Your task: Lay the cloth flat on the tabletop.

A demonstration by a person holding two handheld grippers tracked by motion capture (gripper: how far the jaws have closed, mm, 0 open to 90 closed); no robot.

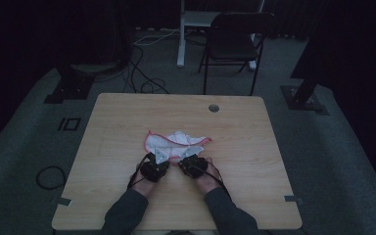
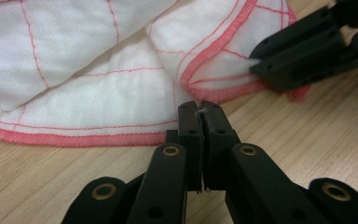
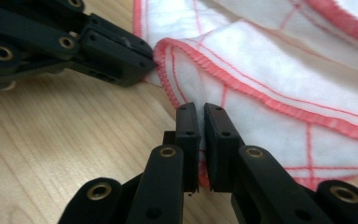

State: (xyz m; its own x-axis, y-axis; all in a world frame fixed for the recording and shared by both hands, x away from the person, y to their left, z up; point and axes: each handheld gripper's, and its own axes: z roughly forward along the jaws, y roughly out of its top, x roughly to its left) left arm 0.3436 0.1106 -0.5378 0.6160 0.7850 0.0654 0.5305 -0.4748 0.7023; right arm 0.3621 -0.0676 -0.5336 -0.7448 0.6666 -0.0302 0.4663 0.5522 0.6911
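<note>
My two grippers sat close together at the near middle of the table [image 1: 127,122], left gripper [image 1: 157,157] and right gripper [image 1: 186,159] almost touching, leaving no room to pass between them. The crumpled cloth [image 1: 176,142] lay directly ahead of both. Bare wood stretched wide to either side and beyond the cloth, broken only by a small round grommet [image 1: 214,107] far back.
</note>
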